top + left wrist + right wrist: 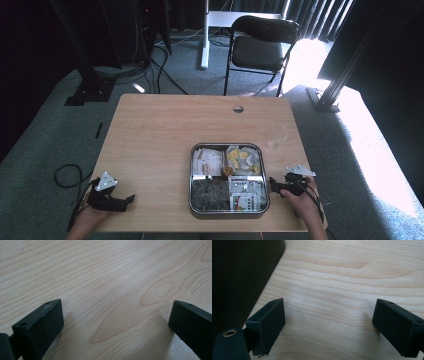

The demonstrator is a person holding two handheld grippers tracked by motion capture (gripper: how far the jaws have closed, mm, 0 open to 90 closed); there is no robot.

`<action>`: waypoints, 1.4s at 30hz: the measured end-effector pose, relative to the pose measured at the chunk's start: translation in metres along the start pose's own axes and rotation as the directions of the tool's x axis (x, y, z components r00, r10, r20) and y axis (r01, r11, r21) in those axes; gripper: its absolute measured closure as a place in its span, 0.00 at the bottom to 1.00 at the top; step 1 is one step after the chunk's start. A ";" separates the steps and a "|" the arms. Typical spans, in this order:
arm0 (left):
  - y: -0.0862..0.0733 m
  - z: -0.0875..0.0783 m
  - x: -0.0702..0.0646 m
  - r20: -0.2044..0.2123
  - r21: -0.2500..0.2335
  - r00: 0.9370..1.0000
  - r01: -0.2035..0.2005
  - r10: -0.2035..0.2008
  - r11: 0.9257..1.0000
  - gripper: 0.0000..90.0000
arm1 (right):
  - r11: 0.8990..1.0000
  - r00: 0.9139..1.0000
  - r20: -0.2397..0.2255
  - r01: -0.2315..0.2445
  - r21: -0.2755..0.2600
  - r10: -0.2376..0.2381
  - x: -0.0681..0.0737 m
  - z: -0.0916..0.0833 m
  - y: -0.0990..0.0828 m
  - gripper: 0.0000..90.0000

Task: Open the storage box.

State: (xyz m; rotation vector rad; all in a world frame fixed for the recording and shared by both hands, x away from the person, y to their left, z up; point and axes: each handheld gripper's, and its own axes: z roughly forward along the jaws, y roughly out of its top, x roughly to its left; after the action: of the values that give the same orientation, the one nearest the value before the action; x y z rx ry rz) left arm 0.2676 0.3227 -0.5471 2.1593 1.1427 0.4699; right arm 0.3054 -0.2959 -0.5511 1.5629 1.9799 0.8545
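Resting at the near edge of the table [165,125], both tools sit at what reads as a starting posture, with no item yet handled. The left hand-held gripper [131,199] lies near the near-left corner, jaws pointing toward the tray; in the left gripper view its two black jaws stand wide apart over bare wood grain, released and with nothing between them. The right hand-held gripper [271,184] lies at the near-right part of the table, jaws pointing toward the tray's right wall and just beside it; in the right gripper view its jaws are likewise spread wide over bare wood, released and empty, with a dark rounded mass at the upper left that is probably the tray's corner. The metal tray [192,200] sits near the near edge, right of centre, between the two tools. It is divided into compartments holding small packets: white paper items at the far left, yellow pieces [236,157] at the far right, dark wrapped items at the near left, and printed sachets at the near right. All contents appear to lie inside the tray and none lies on the table surface. Judged from this layout, the handling work has not begun; every reach, grasp and transfer remains to be done.
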 end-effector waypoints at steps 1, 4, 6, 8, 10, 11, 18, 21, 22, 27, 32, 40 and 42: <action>0.000 0.000 0.000 0.001 -0.002 1.000 0.002 -0.002 1.000 0.00 | 1.000 1.000 -0.001 0.002 0.000 -0.002 0.000 0.000 0.000 0.12; -0.001 -0.001 -0.001 -0.004 -0.002 1.000 0.006 -0.006 1.000 0.00 | 1.000 1.000 -0.001 0.002 0.000 -0.002 0.000 0.000 0.000 0.12; -0.001 -0.001 0.000 -0.003 0.002 1.000 0.005 -0.005 1.000 0.01 | 1.000 1.000 -0.001 0.003 0.000 -0.003 0.000 0.000 0.000 0.12; 0.000 -0.001 0.000 -0.003 0.003 1.000 0.004 -0.004 1.000 0.01 | 1.000 1.000 -0.002 0.004 0.000 -0.004 0.000 0.000 0.000 0.12; 0.000 -0.002 0.000 -0.009 0.005 1.000 0.010 -0.010 1.000 0.01 | 1.000 1.000 -0.002 0.004 0.000 -0.004 0.000 0.000 0.000 0.12; 0.000 -0.002 0.001 -0.015 0.009 1.000 0.011 -0.011 1.000 0.01 | 1.000 1.000 -0.003 0.004 0.001 -0.004 0.000 0.000 0.000 0.12; 0.003 -0.001 -0.001 0.001 0.022 1.000 -0.002 0.002 1.000 0.01 | 1.000 1.000 -0.004 0.006 0.001 -0.006 -0.001 0.000 0.000 0.11; 0.005 0.001 -0.004 0.010 0.025 1.000 -0.008 0.008 1.000 0.01 | 1.000 1.000 -0.004 0.006 0.001 -0.006 -0.001 0.000 0.000 0.11; 0.007 0.002 -0.006 0.020 0.024 1.000 -0.007 0.006 1.000 0.01 | 1.000 1.000 -0.004 0.006 0.001 -0.006 -0.001 0.000 0.000 0.11; 0.011 0.003 -0.009 0.032 0.025 0.999 -0.017 0.016 1.000 0.01 | 1.000 1.000 -0.004 0.006 0.001 -0.006 -0.001 0.000 0.000 0.11; 0.015 0.002 -0.012 0.048 0.009 0.999 -0.017 0.017 1.000 0.01 | 1.000 1.000 -0.005 0.007 0.001 -0.007 -0.001 0.000 0.000 0.11; 0.021 0.002 -0.019 0.076 0.004 0.996 -0.036 0.035 0.999 0.01 | 1.000 1.000 -0.005 0.007 0.001 -0.007 -0.001 0.000 0.000 0.11; 0.026 0.002 -0.023 0.086 -0.001 0.995 -0.046 0.046 0.999 0.01 | 1.000 1.000 -0.005 0.007 0.001 -0.007 -0.001 0.000 0.000 0.11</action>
State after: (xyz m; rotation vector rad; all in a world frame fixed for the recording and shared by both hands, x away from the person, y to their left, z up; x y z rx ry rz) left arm 0.2717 0.2919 -0.5314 2.1886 1.0487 0.3929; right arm 0.3061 -0.2965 -0.5511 1.5545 1.9885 0.8556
